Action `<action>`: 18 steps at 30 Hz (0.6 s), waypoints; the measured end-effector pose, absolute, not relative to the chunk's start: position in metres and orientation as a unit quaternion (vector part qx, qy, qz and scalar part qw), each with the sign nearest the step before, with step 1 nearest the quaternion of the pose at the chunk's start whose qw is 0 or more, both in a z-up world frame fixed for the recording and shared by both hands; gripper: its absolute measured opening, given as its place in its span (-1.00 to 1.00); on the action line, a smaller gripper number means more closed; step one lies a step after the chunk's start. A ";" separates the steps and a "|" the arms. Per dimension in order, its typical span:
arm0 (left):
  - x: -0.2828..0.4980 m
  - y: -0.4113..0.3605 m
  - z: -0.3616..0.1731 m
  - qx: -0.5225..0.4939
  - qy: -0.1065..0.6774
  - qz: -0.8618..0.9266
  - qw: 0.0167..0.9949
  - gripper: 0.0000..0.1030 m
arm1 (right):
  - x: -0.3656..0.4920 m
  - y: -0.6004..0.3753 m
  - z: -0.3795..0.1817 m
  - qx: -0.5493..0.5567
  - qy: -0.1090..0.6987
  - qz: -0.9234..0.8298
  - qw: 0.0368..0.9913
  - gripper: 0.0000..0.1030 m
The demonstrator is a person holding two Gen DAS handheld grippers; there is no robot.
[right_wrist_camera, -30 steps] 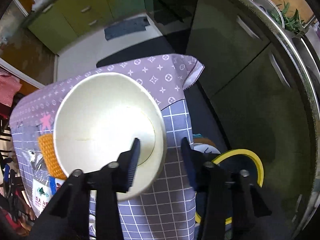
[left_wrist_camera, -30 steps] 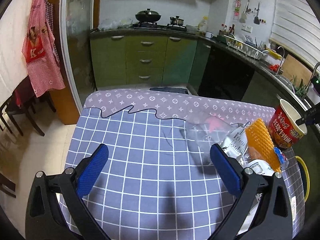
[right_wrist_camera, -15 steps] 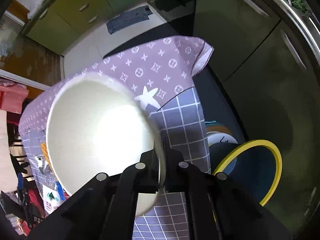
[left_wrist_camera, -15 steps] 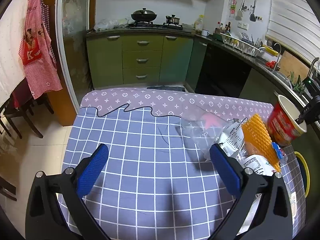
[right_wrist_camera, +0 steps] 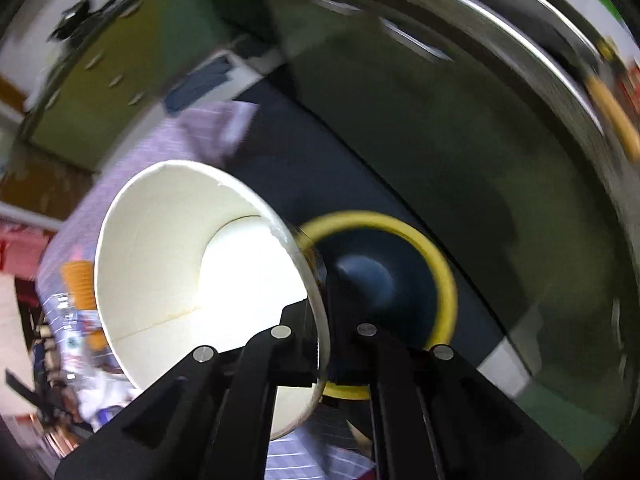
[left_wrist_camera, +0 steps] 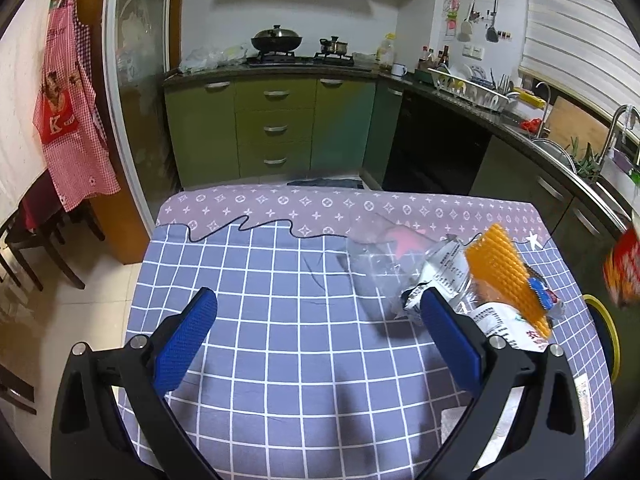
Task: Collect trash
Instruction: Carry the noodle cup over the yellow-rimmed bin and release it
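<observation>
Right claw: your right claw [right_wrist_camera: 322,354] is pinching the wall of the noodle cup [right_wrist_camera: 192,280]. One finger is inside the white cup and the other is outside, so the rim passes between them.
Noodle cup: it is tilted, and its open mouth faces the right wrist camera. It is off the worktop, beyond the right edge.
Bin: the bin with the yellow rim [right_wrist_camera: 440,264] is just behind the cup in the right view, dark inside. The cup edge covers part of the yellow rim. I cannot tell how high the cup is above it.
Left claw: your left claw [left_wrist_camera: 316,334] is spread wide and grips nothing. Its blue pads [left_wrist_camera: 186,342] are above the checked cloth of the worktop [left_wrist_camera: 280,280].
Other trash: a clear plastic bag [left_wrist_camera: 376,260], a printed wrapper [left_wrist_camera: 444,276] and an orange mesh piece [left_wrist_camera: 504,276] lie together on the right part of the worktop, partly overlapping. The right finger of the left claw is just beside the wrapper in this view.
Left view only: it shows the red outside of the cup [left_wrist_camera: 624,268] as a blur at the far right, and only a small arc of the bin rim [left_wrist_camera: 608,328] below the worktop edge.
Right view only: it shows the white inside of the cup and the whole bin opening. This picture is blurred around the edges.
</observation>
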State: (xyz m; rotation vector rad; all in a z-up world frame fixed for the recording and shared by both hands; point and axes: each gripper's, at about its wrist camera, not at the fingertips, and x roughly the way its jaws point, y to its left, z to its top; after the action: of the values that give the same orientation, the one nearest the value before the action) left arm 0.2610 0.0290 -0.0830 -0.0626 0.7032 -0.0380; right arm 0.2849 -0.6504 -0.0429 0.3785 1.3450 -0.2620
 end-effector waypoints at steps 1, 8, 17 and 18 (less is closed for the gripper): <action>0.260 0.028 -0.082 -0.031 0.343 -0.020 0.939 0.88 | 0.279 -0.660 -0.054 0.179 0.620 -0.129 0.753 -0.92; 0.257 0.026 -0.079 -0.029 0.338 -0.023 0.941 0.88 | 0.267 -0.700 -0.163 0.219 0.645 -0.164 0.714 -0.92; 0.258 0.024 -0.081 -0.027 0.342 -0.026 0.939 0.88 | 0.271 -0.703 -0.239 0.242 0.669 -0.169 0.682 -0.85; 0.258 0.024 -0.081 -0.025 0.342 -0.027 0.939 0.88 | 0.271 -0.704 -0.242 0.243 0.670 -0.171 0.681 -0.81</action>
State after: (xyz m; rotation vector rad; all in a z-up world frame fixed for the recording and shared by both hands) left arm 0.2582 0.0239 -0.0813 -0.0515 0.6990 -0.0560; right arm 0.2711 -0.7036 -0.2421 0.5445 1.5033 -0.3830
